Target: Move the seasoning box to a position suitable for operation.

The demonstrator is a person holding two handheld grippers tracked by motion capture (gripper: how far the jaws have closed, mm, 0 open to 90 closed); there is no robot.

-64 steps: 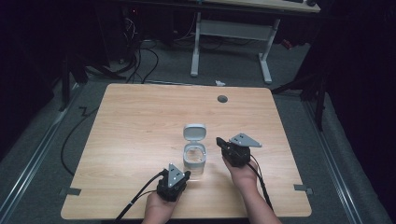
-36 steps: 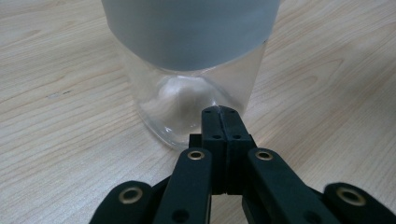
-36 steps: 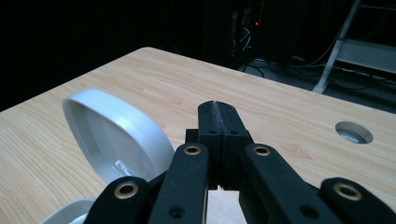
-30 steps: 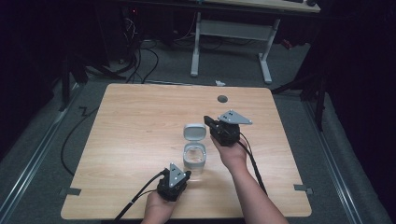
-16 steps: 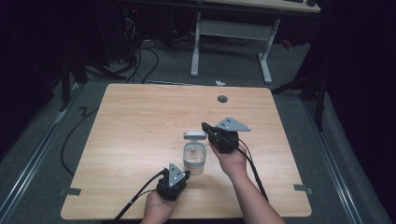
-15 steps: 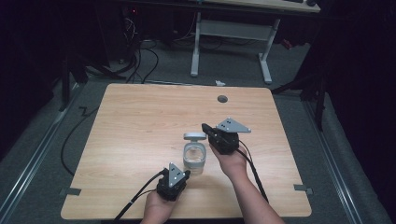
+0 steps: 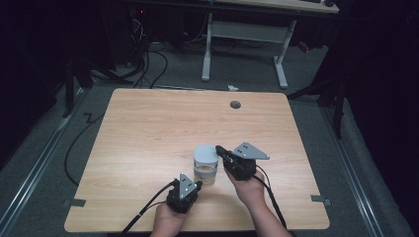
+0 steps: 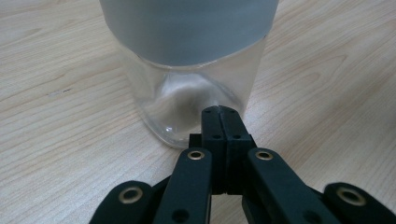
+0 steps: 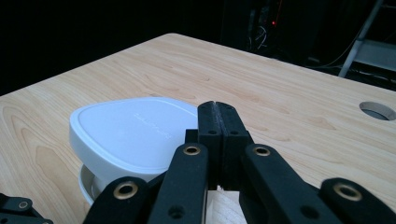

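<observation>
A clear glass jar [image 7: 205, 173] stands at the front middle of the wooden table [image 7: 148, 128]. Its pale grey lid [image 7: 205, 154] rests tilted and off-centre on the jar's mouth. My right gripper [image 7: 221, 149] reaches in from the right, its jaws pressed together at the lid's right edge. In the right gripper view, the lid [image 9: 135, 126] lies just left of the gripper [image 9: 215, 106], with the jar's rim [image 9: 88, 186] under it. My left gripper [image 7: 191, 185] sits low in front of the jar. In the left gripper view, the gripper [image 8: 219, 112] is shut and empty, almost touching the jar's base [image 8: 196, 93].
A round cable hole [image 7: 235, 104] is set in the table's far right part. Beyond the far edge stands a desk on white legs [image 7: 247, 34], with cables on the dark floor. Bare wood lies left and behind the jar.
The lid lay on the table behind the jar. My right gripper went to it, lifted it and brought it back onto the jar's mouth. The left gripper stayed still.
</observation>
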